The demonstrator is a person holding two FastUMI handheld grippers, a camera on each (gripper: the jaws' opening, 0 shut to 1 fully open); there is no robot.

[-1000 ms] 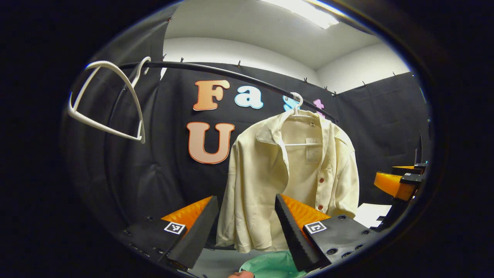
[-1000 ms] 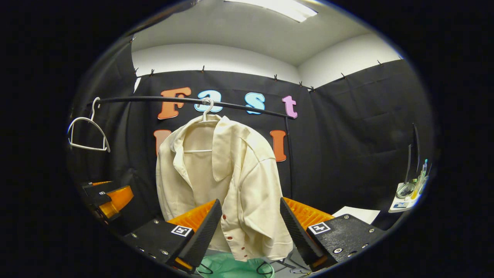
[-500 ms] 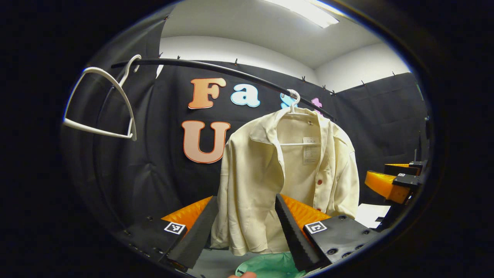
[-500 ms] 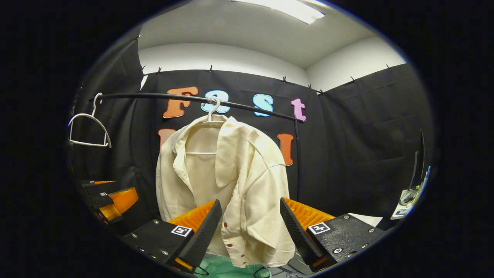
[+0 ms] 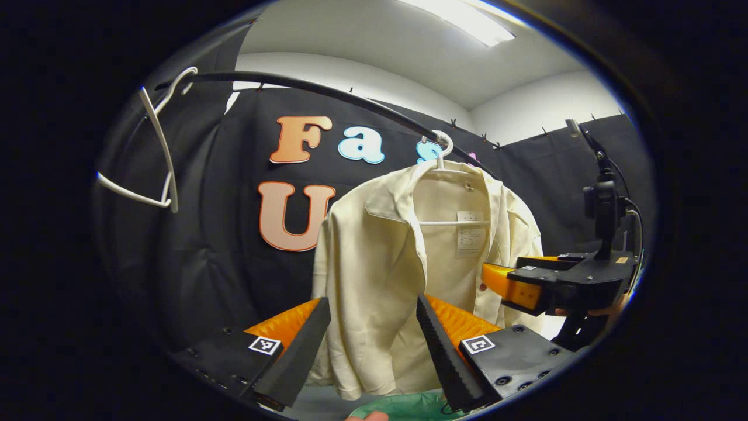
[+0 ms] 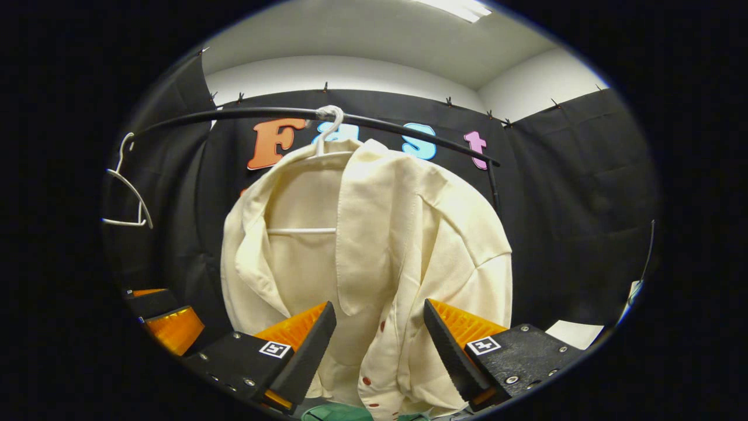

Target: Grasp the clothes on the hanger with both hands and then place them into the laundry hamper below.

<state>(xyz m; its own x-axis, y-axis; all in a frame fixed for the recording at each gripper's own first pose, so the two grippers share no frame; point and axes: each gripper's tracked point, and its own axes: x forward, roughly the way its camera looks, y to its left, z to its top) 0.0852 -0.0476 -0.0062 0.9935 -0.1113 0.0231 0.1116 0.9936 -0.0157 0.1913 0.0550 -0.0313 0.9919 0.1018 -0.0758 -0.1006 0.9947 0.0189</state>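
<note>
At the bottom of both views, the green hamper (image 5: 409, 404) is cut off; the shirt (image 6: 374, 263) hides most of its hanger (image 6: 324, 134).

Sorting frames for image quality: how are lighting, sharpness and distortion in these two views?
Left gripper view: ceiling light blown out, shirt evenly lit and sharp, rail bowed by the fisheye. Right gripper view: shirt brightly lit, seams crisp, rail curved, hamper dim at the bottom edge.
</note>
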